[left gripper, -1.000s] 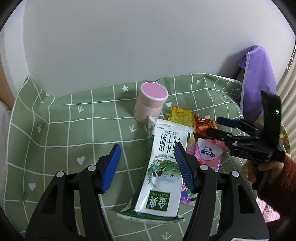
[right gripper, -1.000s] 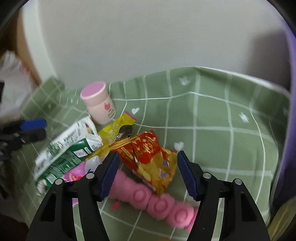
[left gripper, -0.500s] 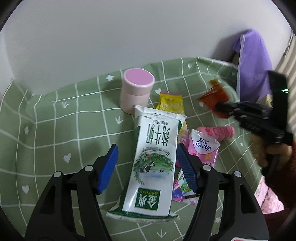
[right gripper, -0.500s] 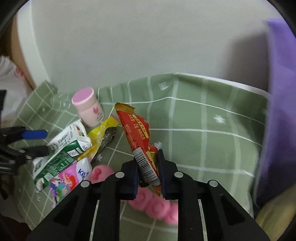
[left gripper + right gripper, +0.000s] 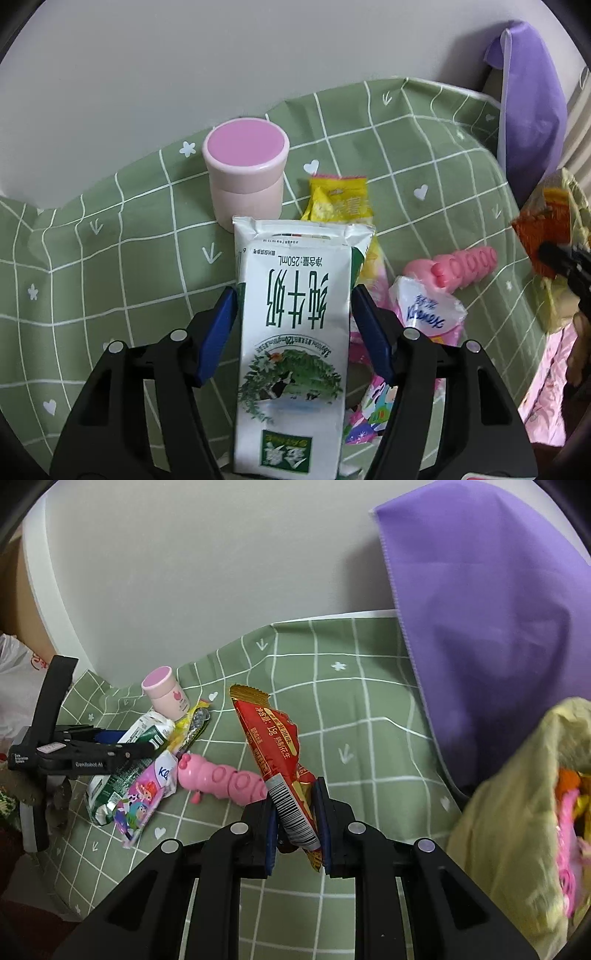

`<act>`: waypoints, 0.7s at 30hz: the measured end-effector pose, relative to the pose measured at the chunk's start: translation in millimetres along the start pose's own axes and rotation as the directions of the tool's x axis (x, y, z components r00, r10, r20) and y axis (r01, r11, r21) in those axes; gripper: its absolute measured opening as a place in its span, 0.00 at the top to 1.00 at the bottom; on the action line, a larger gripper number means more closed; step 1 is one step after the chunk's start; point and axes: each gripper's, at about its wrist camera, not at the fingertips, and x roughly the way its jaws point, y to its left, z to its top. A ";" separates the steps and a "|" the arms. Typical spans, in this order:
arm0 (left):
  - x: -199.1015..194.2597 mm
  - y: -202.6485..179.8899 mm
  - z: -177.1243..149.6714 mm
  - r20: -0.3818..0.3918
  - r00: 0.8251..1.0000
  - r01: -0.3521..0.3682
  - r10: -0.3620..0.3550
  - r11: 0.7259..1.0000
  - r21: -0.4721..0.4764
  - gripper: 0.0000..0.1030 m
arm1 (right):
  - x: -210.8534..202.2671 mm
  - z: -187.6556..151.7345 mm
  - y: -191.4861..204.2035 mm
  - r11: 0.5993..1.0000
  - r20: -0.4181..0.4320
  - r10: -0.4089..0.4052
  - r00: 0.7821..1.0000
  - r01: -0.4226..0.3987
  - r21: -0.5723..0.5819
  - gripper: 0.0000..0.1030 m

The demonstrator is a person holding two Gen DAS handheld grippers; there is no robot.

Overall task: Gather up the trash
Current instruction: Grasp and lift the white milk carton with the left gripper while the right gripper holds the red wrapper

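A white and green milk carton (image 5: 295, 314) lies flat on the green checked cloth (image 5: 110, 258). My left gripper (image 5: 294, 291) straddles it, its jaws closing slightly, the blue pads at the carton's two sides with no visible squeeze. My right gripper (image 5: 295, 805) is shut on a red snack wrapper (image 5: 273, 738) and holds it upright above the cloth. That wrapper (image 5: 532, 236) also shows at the right edge of the left wrist view. An open yellow-green bag (image 5: 517, 812) with colourful trash inside sits at the right.
A pink lidded jar (image 5: 245, 170) stands behind the carton. A yellow wrapper (image 5: 340, 199), a pink caterpillar toy (image 5: 465, 262), a Kleenex pack (image 5: 424, 310) and a cartoon-print wrapper (image 5: 373, 406) lie beside it. A purple cloth (image 5: 480, 609) hangs at the right, and a white wall stands behind.
My right gripper shut on the red wrapper, lifted it off the cloth and carried it right toward the bag. My left gripper slid right until the milk carton lay between its fingers.
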 end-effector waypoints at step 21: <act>-75.2 -39.3 17.5 0.257 0.963 0.056 -0.078 0.994 0.092 0.45 | -47.4 -10.9 -14.2 0.996 0.052 -0.089 0.995 0.087 0.034 0.82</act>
